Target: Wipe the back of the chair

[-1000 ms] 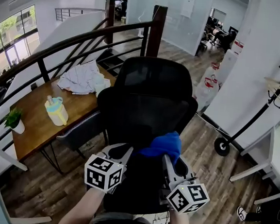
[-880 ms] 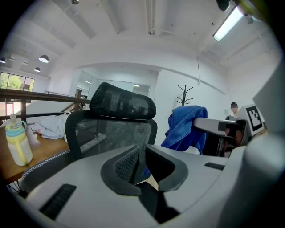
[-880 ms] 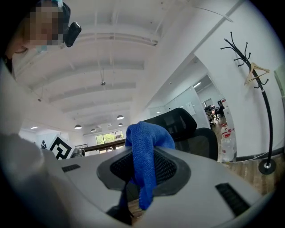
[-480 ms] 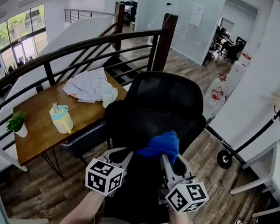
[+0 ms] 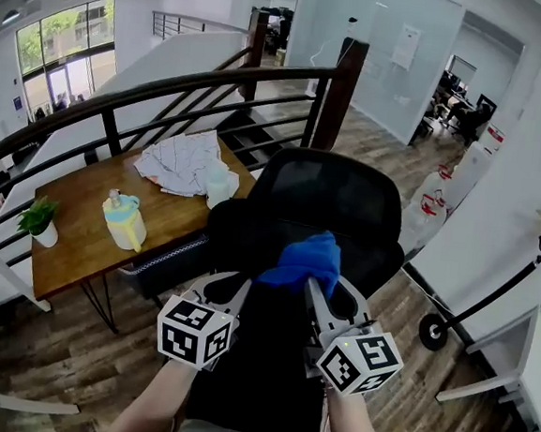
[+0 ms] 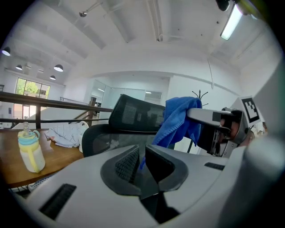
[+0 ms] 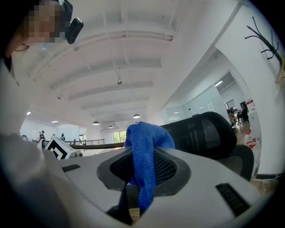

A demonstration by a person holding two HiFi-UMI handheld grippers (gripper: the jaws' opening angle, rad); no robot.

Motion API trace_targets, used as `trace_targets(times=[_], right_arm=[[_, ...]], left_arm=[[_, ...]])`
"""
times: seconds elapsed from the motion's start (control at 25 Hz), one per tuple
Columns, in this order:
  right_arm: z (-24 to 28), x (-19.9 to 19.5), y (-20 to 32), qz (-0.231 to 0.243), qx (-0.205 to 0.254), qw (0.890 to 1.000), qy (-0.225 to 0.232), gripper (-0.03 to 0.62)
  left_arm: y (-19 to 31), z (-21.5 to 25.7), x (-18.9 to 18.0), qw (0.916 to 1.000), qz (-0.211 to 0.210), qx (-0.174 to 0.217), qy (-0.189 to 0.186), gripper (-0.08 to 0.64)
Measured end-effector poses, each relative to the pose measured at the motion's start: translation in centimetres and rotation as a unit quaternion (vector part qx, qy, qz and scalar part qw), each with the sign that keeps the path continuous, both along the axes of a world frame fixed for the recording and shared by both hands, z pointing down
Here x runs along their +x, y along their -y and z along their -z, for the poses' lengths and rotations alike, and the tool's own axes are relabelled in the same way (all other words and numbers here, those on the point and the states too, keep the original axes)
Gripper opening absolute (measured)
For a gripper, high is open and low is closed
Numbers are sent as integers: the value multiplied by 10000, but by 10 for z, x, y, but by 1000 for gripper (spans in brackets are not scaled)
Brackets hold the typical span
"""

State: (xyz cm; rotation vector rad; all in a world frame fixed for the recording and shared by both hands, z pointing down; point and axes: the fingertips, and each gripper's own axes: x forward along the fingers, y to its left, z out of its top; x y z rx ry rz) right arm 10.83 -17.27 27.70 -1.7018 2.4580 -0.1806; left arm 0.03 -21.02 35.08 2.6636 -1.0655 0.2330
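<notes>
Blue cloth [image 5: 304, 258] is pinched tight in the right gripper [image 7: 143, 169], held up at the back of the black chair [image 5: 327, 195]. The left gripper [image 6: 139, 162] has its jaws pressed together on nothing, just beside the cloth.

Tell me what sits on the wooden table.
A yellow bottle with a blue lid, a small potted plant and crumpled white cloth. The chair covers part of the table.
</notes>
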Motion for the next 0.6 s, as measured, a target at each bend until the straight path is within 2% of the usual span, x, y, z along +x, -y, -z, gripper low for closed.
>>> trace_targets(times=[0.32,0.48,0.6], right_arm=[[51,-12,57,567,456,9962,-474,101],[76,-16,79,685,712,9932,-619,101],[84,-19,95,712,740,9924,-673,101]], left_arm=[[25,28,1,9991,325,244,-130,54],[29,32,-3,9987,388,308,-119,54],[39,37,-6,9979,538,333,-152,54]])
